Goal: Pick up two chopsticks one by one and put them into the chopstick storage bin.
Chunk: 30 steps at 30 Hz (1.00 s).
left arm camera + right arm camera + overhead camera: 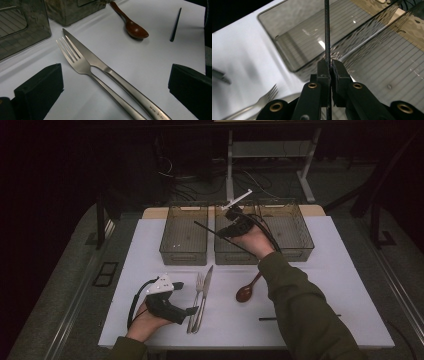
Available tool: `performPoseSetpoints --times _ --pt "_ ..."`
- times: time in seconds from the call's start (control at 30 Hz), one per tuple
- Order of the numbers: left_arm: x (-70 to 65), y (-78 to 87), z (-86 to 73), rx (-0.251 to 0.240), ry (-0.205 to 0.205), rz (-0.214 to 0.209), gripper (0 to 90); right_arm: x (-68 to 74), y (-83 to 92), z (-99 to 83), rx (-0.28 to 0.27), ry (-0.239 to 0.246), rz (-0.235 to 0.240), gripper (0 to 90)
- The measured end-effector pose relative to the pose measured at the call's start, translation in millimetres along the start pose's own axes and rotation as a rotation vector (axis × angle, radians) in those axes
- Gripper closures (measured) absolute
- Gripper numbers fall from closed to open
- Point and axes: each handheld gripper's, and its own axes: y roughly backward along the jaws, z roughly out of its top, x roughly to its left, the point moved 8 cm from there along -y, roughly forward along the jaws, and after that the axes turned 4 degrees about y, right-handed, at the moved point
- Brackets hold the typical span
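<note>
Chopstick is in my right tool, pinched between the 2 jaws, which are closed right down on it with no gap to speak of. In the high view the stick runs out to the left of the tool, slanting over the gap between the left bin and the middle bin, clear of the table. It's a thin black rod: light, stiff, and I'd judge it slick, so it could swivel in the pads. I've got it partway along, with a long end sticking out ahead and a short one behind; a hold nearer the middle would twist less.

A 2nd chopstick lies flat on the table near my right sleeve. That one sits low, so I reckon it wants pinching across its width from above.

My left tool rests low on the table with its jaws wide apart and nothing between them. Just ahead of it lie the fork and knife, side by side and touching. The brown spoon is further off, near the middle bin. The right bin stands beside it.
</note>
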Motion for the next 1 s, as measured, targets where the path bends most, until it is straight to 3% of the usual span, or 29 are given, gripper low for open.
performPoseSetpoints --times 0.23,0.6,0.83,1.0 --pt "2.3 2.8 1.0 -0.006 -0.002 0.006 0.0 2.1 -28.5 21.1 0.035 -0.037 -0.017 84.8" --pt "2.2 1.6 3.7 -0.024 0.006 -0.004 0.0 1.2 -74.4 54.7 0.105 -0.046 -0.053 84.7" --pt "2.3 0.6 6.1 -0.043 0.015 -0.01 0.0 0.8 -102.5 65.9 0.152 -0.045 -0.075 84.7" --pt "2.9 1.3 5.6 -0.033 0.007 -0.016 0.0 2.2 -117.6 69.5 0.155 -0.061 -0.071 84.4"
